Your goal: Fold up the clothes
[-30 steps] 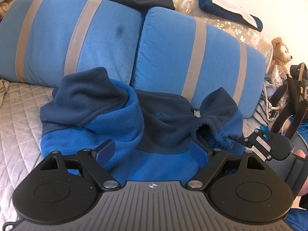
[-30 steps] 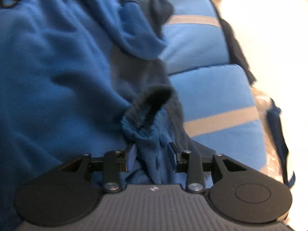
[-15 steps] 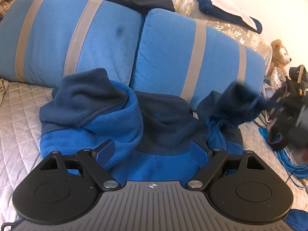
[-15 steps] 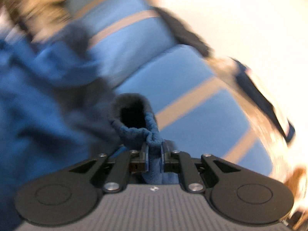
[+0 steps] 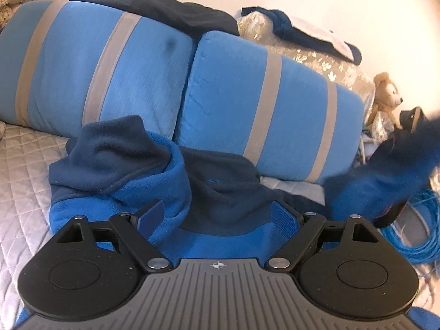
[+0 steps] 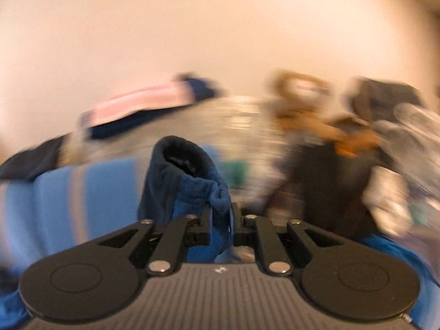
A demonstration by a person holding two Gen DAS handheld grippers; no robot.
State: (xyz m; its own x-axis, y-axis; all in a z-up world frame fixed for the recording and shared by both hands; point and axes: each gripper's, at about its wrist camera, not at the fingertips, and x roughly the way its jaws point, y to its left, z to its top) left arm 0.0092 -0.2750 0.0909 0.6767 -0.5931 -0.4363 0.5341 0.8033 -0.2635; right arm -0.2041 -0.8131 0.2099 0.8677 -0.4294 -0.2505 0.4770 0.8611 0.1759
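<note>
A blue and navy fleece top (image 5: 154, 176) lies crumpled on the grey quilted bed, against two striped cushions. My left gripper (image 5: 218, 216) hovers just in front of it, open, its blue pads (image 5: 283, 216) wide apart with fleece below them but nothing pinched. The top's right sleeve (image 5: 385, 176) is stretched out and lifted to the right, blurred. In the right wrist view my right gripper (image 6: 222, 214) is shut on that sleeve's cuff (image 6: 189, 176), whose navy opening stands up above the jaws.
Two blue cushions with grey stripes (image 5: 264, 115) back the bed, with dark clothes (image 5: 165, 13) draped over them. A teddy bear (image 5: 385, 93), bags and a coil of blue cable (image 5: 423, 231) crowd the right side. The quilted bed surface (image 5: 24, 181) shows at the left.
My right gripper closed on the sleeve cuff, rolled upright and swept it up and out to the right, stretching the sleeve. The left gripper stayed almost still and open.
</note>
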